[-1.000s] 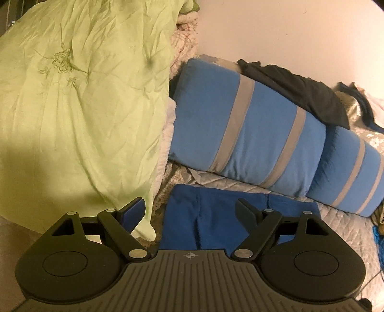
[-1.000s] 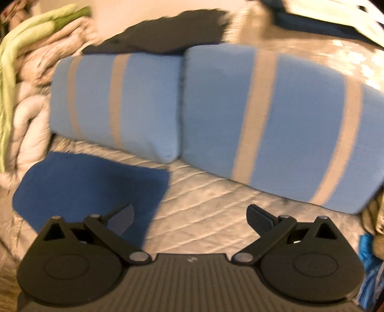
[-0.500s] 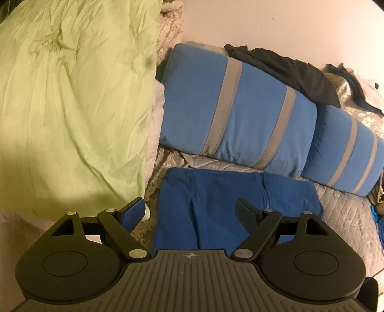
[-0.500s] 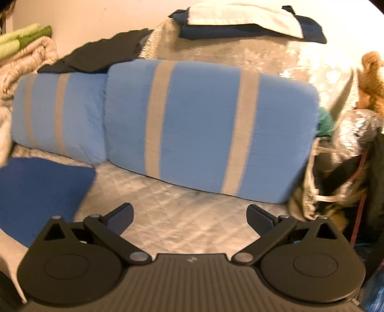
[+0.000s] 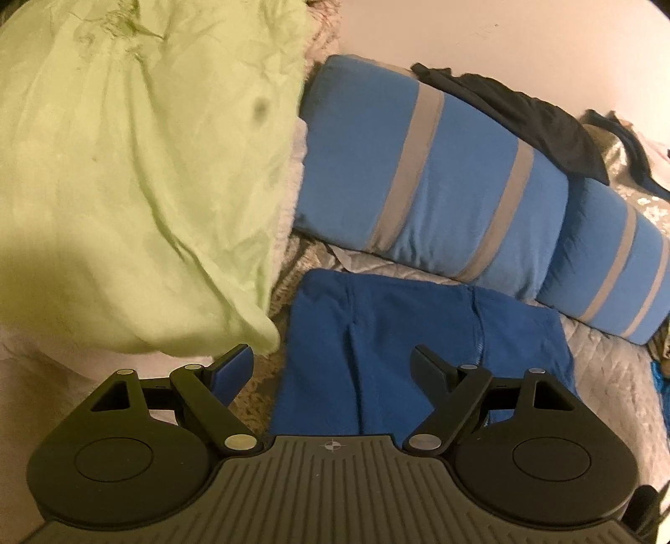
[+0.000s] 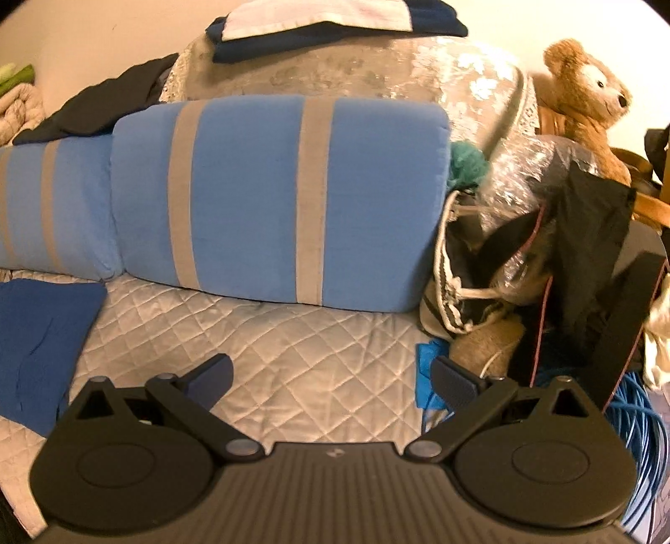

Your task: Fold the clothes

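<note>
A dark blue folded garment [image 5: 418, 334] lies flat on the quilted bed cover, just ahead of my left gripper [image 5: 333, 364], which is open and empty above its near edge. The same garment shows at the left edge of the right wrist view [image 6: 37, 334]. My right gripper [image 6: 331, 376] is open and empty over bare quilted cover [image 6: 272, 355], to the right of the garment. A light green garment [image 5: 134, 167] hangs or lies draped at the left of the left wrist view.
Two blue bolster pillows with grey stripes [image 5: 418, 175] [image 6: 272, 201] lie along the wall behind the garment, with a black garment [image 5: 523, 113] on top. Folded clothes [image 6: 335, 25] sit on a plastic-covered bundle. A teddy bear [image 6: 586, 96], bags and blue cable [image 6: 636, 418] crowd the right.
My right gripper has swung to the right, from the blue garment toward the clutter at the bed's right side. My left gripper has shifted a little; the garment lies still. Both stay open.
</note>
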`<state>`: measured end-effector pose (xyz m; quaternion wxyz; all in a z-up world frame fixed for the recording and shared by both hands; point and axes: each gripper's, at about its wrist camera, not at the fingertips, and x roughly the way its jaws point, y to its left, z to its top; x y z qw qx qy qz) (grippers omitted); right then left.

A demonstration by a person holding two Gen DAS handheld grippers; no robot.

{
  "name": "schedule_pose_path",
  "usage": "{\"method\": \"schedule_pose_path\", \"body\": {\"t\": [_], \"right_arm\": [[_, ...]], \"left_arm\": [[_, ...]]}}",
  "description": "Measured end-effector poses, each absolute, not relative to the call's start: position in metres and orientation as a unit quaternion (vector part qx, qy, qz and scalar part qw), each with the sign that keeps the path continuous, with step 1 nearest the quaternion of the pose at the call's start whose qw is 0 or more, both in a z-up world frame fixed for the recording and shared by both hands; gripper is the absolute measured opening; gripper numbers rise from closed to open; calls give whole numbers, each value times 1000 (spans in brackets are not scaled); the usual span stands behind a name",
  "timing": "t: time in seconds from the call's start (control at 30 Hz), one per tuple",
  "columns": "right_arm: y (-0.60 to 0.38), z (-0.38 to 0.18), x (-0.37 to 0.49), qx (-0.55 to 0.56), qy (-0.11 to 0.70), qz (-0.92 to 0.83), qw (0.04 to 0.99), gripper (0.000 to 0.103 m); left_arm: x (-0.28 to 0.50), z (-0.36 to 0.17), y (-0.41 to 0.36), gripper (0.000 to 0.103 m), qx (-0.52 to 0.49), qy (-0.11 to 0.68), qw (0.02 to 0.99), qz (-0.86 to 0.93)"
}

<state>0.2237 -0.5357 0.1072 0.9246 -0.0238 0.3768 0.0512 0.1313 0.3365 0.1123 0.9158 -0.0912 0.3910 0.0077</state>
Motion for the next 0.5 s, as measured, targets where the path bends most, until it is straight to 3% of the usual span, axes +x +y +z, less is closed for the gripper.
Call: {"method": "schedule_pose_path", "body": {"t": [0.5], "right_arm": [[-567,95,157,-33,391,25,919,103]], "left_arm": [[92,89,288,82,-56,401,914,-25]]}}
